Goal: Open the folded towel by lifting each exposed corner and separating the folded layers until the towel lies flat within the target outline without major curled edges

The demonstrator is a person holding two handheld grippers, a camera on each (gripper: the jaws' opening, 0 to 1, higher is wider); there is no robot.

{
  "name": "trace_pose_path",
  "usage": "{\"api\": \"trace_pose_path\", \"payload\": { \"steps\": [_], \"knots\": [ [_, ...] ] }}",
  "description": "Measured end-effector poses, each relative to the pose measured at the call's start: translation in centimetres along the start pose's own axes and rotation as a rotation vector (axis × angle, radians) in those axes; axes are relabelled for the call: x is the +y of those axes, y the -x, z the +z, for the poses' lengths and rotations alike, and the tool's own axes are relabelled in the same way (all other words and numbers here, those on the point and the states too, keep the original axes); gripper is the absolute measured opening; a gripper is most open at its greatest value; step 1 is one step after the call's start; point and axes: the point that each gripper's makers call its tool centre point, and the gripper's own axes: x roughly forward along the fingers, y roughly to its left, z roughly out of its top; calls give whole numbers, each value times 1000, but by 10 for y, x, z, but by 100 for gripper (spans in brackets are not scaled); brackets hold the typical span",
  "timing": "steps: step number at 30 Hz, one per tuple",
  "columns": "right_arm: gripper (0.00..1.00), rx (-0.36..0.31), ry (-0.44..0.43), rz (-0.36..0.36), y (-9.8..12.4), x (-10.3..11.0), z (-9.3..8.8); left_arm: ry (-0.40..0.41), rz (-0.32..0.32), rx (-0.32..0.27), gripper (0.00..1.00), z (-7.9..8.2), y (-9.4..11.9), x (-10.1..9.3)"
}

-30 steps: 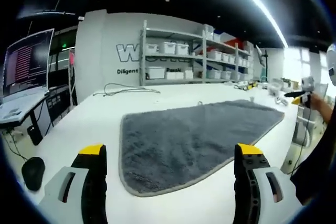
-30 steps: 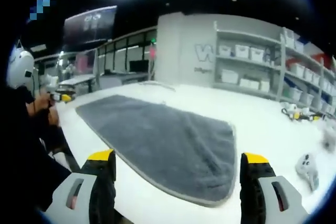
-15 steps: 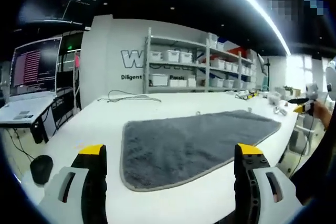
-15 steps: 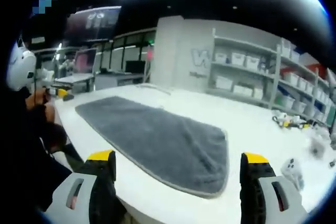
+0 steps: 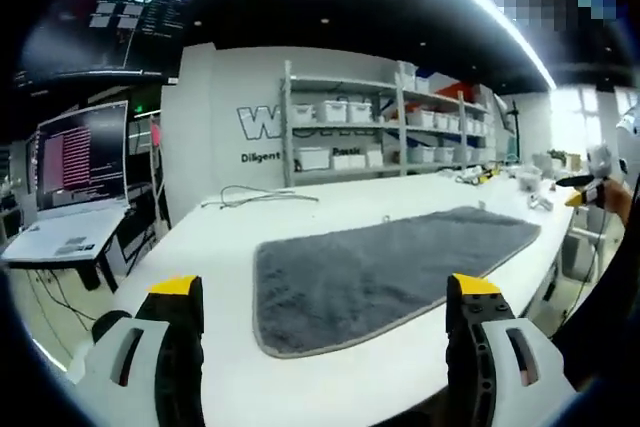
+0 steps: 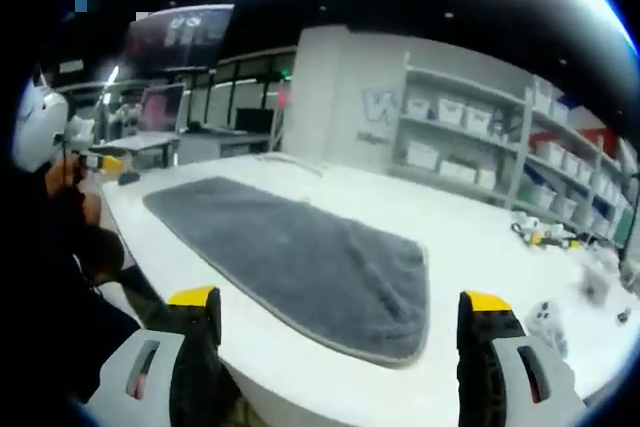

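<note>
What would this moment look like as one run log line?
left gripper: open, clear of towel | right gripper: open, clear of towel | grey towel: spread flat on white table | outline: cannot tell

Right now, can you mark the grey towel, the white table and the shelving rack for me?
grey towel (image 5: 390, 267), left gripper view, middle of its pile.
white table (image 5: 215, 247), left gripper view, bare top beside the towel.
shelving rack (image 5: 375, 132), left gripper view, a middle shelf with bins.
</note>
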Motion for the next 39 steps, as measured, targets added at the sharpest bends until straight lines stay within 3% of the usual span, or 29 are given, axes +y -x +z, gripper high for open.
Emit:
{"api": "trace_pose_path", "payload": {
  "steps": [6, 20, 25, 39],
  "knots": [
    [100, 30, 13, -17, 6, -4, -3, -17, 7, 21, 100, -6, 1, 2],
    [100, -30, -16, -12, -8, 7, 3, -27, -15, 25, 100, -8, -6, -5],
    [100, -5, 7, -4, -11, 10, -3, -12, -27, 19, 100, -8, -7, -7],
    [100, -22, -17, -6, -11, 9, -3, -17, -44, 35, 100, -14, -9, -13]
  ]
}}
